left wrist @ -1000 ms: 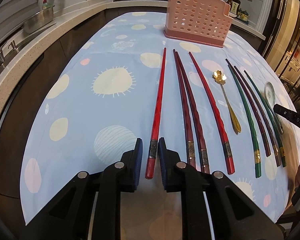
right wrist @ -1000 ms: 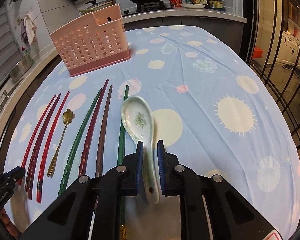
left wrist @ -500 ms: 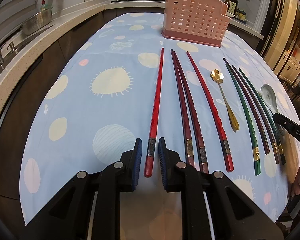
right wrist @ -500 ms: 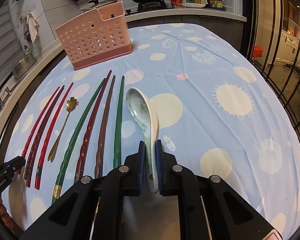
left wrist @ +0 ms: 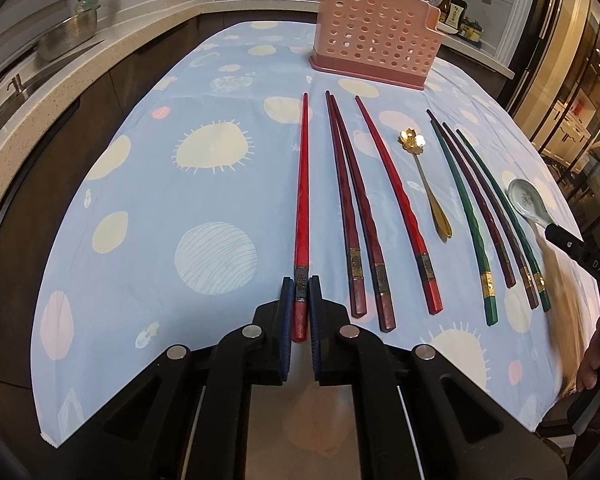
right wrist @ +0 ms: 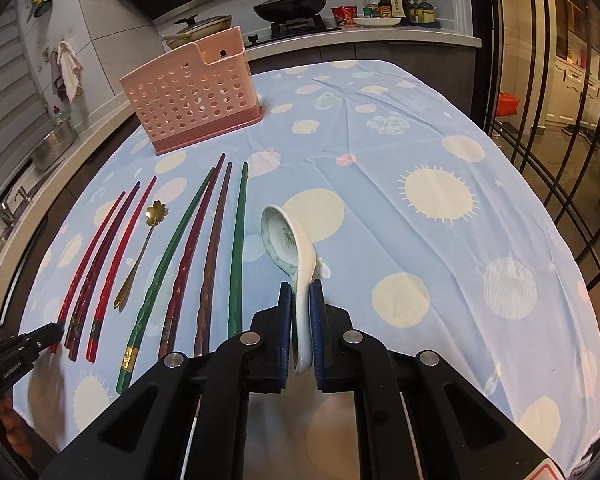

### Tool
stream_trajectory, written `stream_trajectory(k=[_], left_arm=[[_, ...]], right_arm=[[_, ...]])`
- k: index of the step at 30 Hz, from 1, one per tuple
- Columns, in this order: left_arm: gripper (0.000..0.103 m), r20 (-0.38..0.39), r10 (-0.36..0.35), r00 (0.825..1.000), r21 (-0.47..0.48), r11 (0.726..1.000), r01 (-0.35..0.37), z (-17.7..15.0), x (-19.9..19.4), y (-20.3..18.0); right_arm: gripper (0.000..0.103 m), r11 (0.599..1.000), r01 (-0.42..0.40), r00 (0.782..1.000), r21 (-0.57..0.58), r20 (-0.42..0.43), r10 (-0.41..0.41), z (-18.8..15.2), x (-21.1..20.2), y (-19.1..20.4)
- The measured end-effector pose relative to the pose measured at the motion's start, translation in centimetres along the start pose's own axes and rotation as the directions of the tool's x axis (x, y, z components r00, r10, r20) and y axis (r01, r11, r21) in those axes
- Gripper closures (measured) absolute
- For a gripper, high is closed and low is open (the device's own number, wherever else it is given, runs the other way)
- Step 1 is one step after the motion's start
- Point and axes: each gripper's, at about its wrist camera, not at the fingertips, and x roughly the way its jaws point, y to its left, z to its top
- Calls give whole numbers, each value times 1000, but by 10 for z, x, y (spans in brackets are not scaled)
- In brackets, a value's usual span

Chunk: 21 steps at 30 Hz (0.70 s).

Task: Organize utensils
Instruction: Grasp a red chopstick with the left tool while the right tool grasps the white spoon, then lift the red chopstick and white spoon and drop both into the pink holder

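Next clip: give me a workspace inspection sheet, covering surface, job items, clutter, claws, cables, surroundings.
Surface: tablecloth, blue with pale dots, wrinkled.
Job's things: pink holder upright at the far end; red chopsticks, green and dark chopsticks, gold spoon laid in a row; ceramic spoon tilted on its side.
Clutter: nothing seen.
Claws: left claw closed on the leftmost red chopstick; right claw closed on the ceramic spoon's handle.
Cables: nothing seen.
Surroundings: wok, sauce bottles, sink basin.

The only legible lettering is "DAS" in white, cut off, on the black body of the right gripper, just beside the ceramic spoon; bottle labels are unreadable.
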Motion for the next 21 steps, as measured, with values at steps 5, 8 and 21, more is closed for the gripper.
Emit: stream_trajectory(k=[5,8,21], left_arm=[[96,30,-6,1000,-3,1000,6,-1,-16,-1],[96,65,-10,998,-5,1000,10,5,-29,1],[96,227,0,974,-1,1000,0,49,-71,0]], right_arm=[[96,1000,-9,999,6,35,9,1,-19,-4],[96,1000,-15,998,4,58,15,4,-29,-5],[97,999,-39,991,-28,129,43,29,-43,3]])
